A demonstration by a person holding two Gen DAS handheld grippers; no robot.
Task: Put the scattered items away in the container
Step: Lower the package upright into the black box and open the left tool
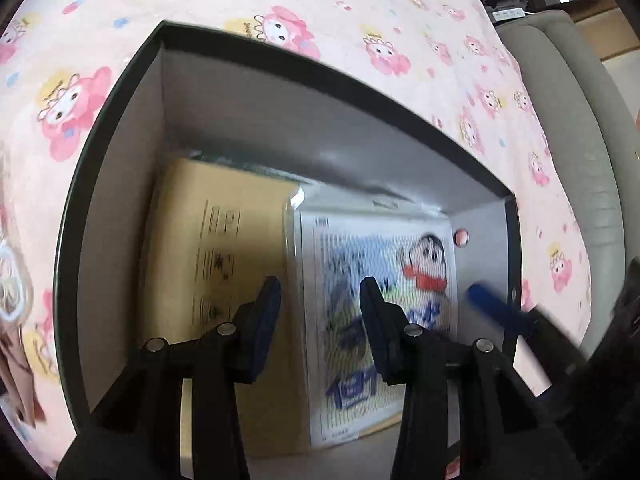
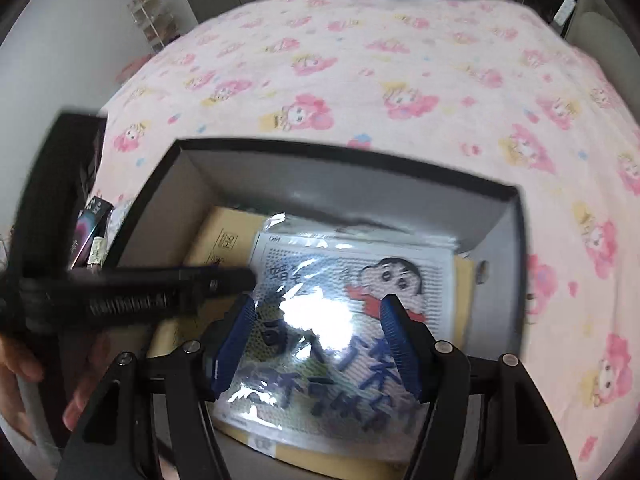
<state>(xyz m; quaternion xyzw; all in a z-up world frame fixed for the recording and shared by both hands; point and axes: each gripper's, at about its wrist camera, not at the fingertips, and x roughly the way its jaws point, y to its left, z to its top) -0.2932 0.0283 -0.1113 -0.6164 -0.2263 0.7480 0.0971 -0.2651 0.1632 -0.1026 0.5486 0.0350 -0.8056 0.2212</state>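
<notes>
Where both tools gape: left tool (image 1: 320,300), right tool (image 2: 318,316) above boxed cartoon packet (image 2: 344,320).

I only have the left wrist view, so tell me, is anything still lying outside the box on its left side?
Observer: Yes. The right wrist view shows a small dark carton with purple print lying on the bedspread just outside the box's left wall.
Operator: Does the cartoon packet cover the whole floor?
Observer: No. The cartoon packet lies on the tan envelope, which also shows past the packet's right edge.
Operator: Is the right gripper carrying anything?
Observer: No. The right gripper is open over the packet with nothing between its fingers.
Operator: And where is my left gripper from there?
Observer: The left gripper shows as a dark blurred bar crossing over the box's left part.
</notes>
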